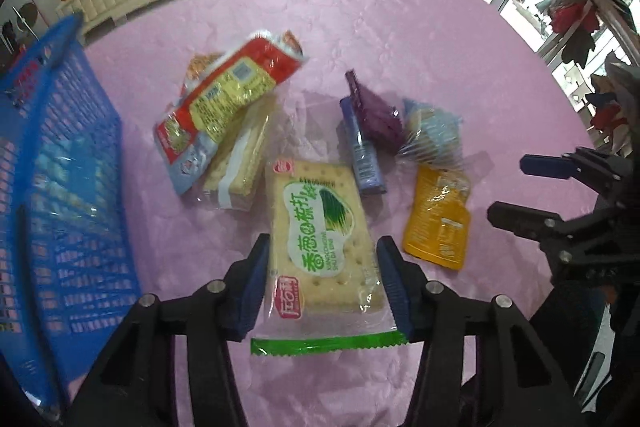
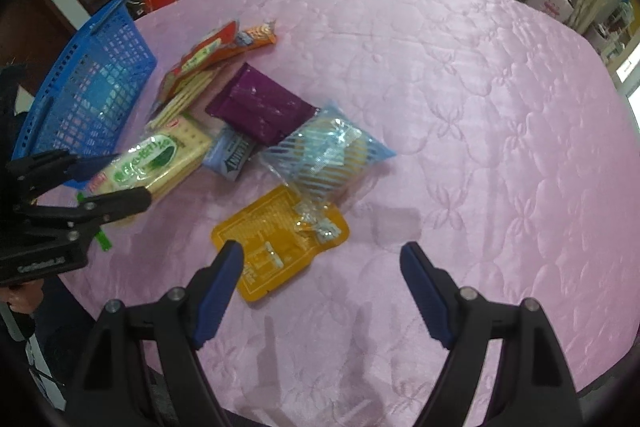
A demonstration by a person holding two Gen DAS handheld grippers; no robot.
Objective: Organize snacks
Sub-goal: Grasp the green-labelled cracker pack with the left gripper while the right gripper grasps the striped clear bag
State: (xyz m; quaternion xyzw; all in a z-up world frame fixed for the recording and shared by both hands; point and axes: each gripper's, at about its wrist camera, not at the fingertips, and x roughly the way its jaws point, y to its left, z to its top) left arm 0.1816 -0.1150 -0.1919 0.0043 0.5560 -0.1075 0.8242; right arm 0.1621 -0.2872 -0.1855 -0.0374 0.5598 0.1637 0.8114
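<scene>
Seven snack packs lie bunched on the pink tablecloth point(image 2: 460, 75), beside a blue basket point(image 1: 68, 187) that sits at the cloth's left side. The left gripper point(image 1: 322, 279) straddles the near end of the green-label cracker pack point(image 1: 320, 227), one blue pad on each long edge; the pads look to be touching the wrapper, though whether they truly press it is hard to judge. Behind that pack lie a plain cracker pack point(image 1: 240, 163) and a red pack point(image 1: 224, 107) leaning on top of it. To the right are a narrow blue bar point(image 1: 364, 155), a purple pouch point(image 2: 260, 109) and a clear blue-striped bag point(image 2: 328, 151), all touching or overlapping. The yellow pouch point(image 2: 276, 243) lies flat nearest the right gripper point(image 2: 322, 267), whose fingers are spread wide and empty, the left pad point(image 2: 218, 291) just over the pouch's near corner.
</scene>
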